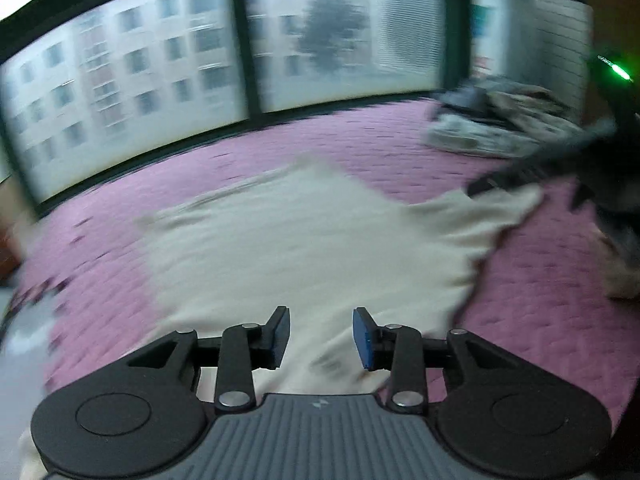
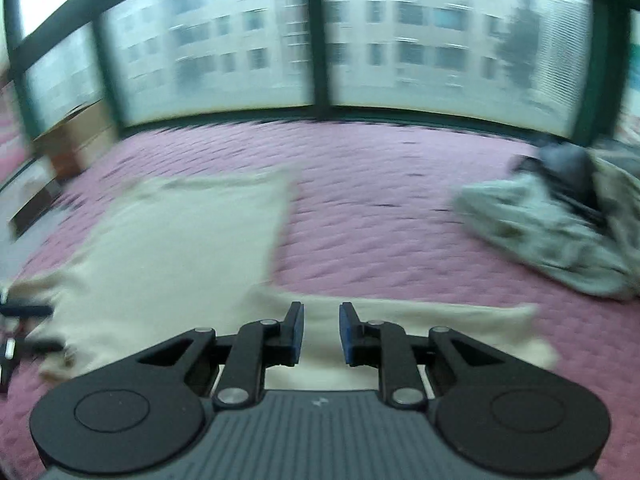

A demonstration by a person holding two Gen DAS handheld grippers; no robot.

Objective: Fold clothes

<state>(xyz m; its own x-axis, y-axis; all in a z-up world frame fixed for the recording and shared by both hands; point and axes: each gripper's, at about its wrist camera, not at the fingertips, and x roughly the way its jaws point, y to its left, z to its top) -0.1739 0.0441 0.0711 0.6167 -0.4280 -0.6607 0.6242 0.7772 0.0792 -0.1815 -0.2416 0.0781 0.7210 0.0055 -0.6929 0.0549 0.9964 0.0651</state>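
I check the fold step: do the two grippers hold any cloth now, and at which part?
Nothing is held. The left gripper and right gripper are both open above the cream garment, pads apart.

One cream garment (image 1: 304, 240) lies spread on the one pink bed (image 2: 380, 208). One heap of grey clothes (image 2: 552, 232) sits on the bed, well apart from the garment; its pieces blur together uncounted. Two hand-held grippers: left (image 1: 320, 336), right (image 2: 320, 332).
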